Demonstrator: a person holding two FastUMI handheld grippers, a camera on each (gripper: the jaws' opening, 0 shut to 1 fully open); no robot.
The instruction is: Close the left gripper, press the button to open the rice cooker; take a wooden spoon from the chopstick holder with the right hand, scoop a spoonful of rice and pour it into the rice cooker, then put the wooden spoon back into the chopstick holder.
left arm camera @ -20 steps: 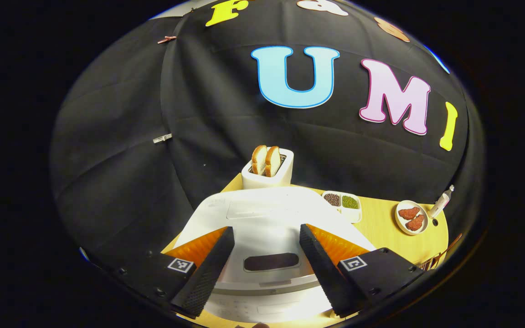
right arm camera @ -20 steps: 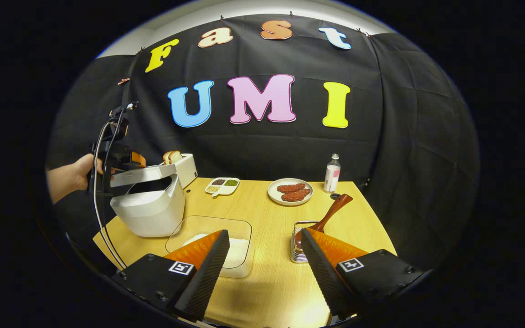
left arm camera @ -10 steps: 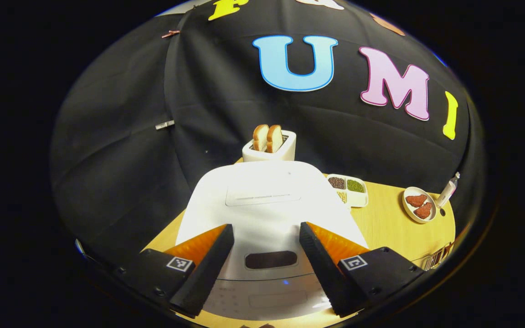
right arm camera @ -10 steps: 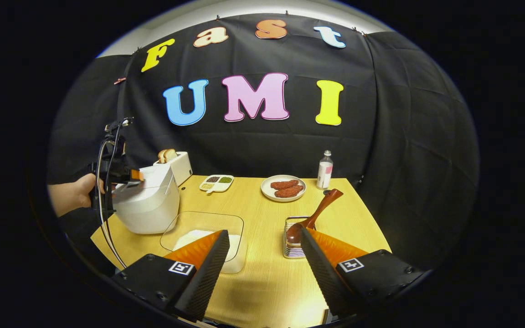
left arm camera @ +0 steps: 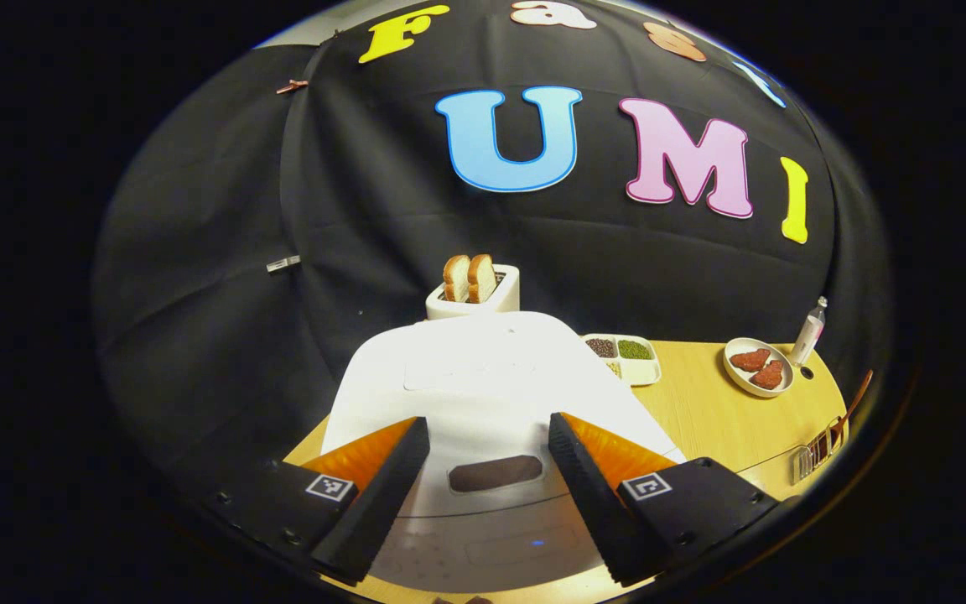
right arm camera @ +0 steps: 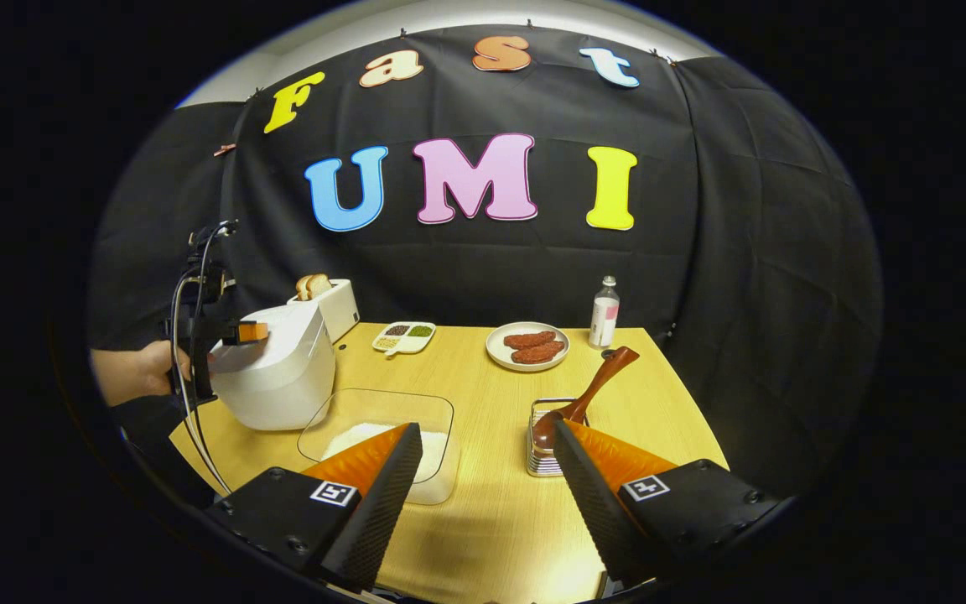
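Left tongs [left arm camera: 483, 482] gape wide above the closed white rice cooker [left arm camera: 483, 377]; right tongs [right arm camera: 483, 491], also wide, hover over the wooden desk [right arm camera: 491, 520].

no readable labels, text or numbers

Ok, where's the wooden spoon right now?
In the right gripper view, the wooden spoon leans in the chopstick holder on the table's right side, right of the rice container.

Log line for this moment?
cooker: lid shut | left gripper: open, over lid | right gripper: open, empty | spoon: in holder
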